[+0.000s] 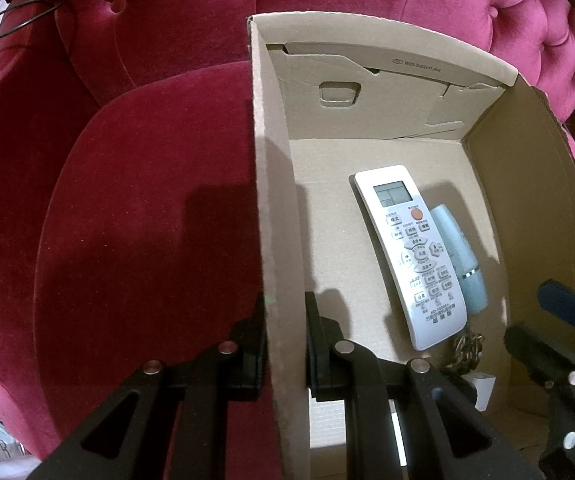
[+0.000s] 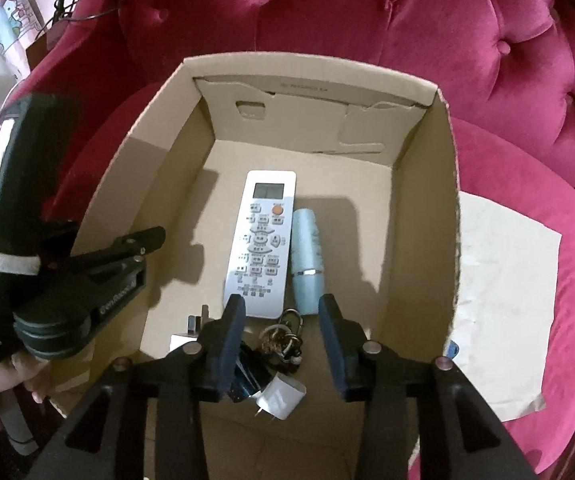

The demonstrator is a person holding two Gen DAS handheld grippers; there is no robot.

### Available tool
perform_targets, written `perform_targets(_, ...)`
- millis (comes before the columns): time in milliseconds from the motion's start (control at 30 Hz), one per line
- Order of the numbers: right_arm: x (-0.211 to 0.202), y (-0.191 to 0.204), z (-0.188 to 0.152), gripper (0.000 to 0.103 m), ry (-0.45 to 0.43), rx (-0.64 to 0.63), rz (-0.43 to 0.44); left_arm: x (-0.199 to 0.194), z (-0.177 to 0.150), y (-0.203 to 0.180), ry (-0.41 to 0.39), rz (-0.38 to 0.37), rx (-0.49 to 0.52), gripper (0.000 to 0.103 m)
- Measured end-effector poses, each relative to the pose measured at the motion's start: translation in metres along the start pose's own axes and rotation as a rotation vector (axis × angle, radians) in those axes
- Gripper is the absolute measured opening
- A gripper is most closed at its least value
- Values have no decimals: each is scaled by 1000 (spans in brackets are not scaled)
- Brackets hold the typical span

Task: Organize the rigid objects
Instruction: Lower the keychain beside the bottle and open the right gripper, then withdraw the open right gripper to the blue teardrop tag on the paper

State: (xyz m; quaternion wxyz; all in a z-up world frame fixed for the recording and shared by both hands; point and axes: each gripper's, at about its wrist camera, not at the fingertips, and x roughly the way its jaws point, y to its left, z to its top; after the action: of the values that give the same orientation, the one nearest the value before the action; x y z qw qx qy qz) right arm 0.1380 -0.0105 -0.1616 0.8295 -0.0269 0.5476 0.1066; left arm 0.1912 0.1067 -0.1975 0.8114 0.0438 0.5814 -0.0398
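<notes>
The left gripper is clamped on the left wall of the cardboard box, which sits on a red armchair. The right gripper hangs released over the box, nothing between its jaws; below it lie a white remote, a pale blue tube, keys and a white plug

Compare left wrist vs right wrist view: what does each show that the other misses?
Left wrist only: the left tongs clamped on the brown cardboard box wall.

Right wrist only: the white plug adapter, the beige paper sheet beside the box, and the open right tongs with empty jaws.

Both: the white button remote, pale blue cylinder, key bunch, crimson velvet armchair.
</notes>
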Motion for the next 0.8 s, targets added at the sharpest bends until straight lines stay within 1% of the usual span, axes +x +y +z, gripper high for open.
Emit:
perform_targets(100,-5,-2,3,44,-11,-1,-9,0,-1,-1,0,1,1,16)
perform_targets(167,-7,-4,5,51,-16,6,-10,0,-1,-1,0,2,2,16)
perform_targets(400,-19,-8,10,63,-40,12,-15,0,-1,-1,-1,2,3,16)
perform_targets(467,-24,-10,11,71,-53,17,-14,0,-1,-1,-1,2,3,16)
perform_targets(600,-33,-13,14,83,-75,20,-26,0,-1,-2,-1,2,4,16)
perform_targets(667,-38,-15,15,92,-89,20,-43,0,-1,-1,-1,1,5,16)
perform_targets(700,-41,-16,15,93,-97,21,-48,0,-1,-1,-1,1,4,16)
perform_targets(767,-45,-20,15,101,-109,23,-54,0,-1,-1,-1,0,3,16)
perform_targets(800,-47,-22,15,101,-112,24,-57,0,-1,-1,-1,0,3,16)
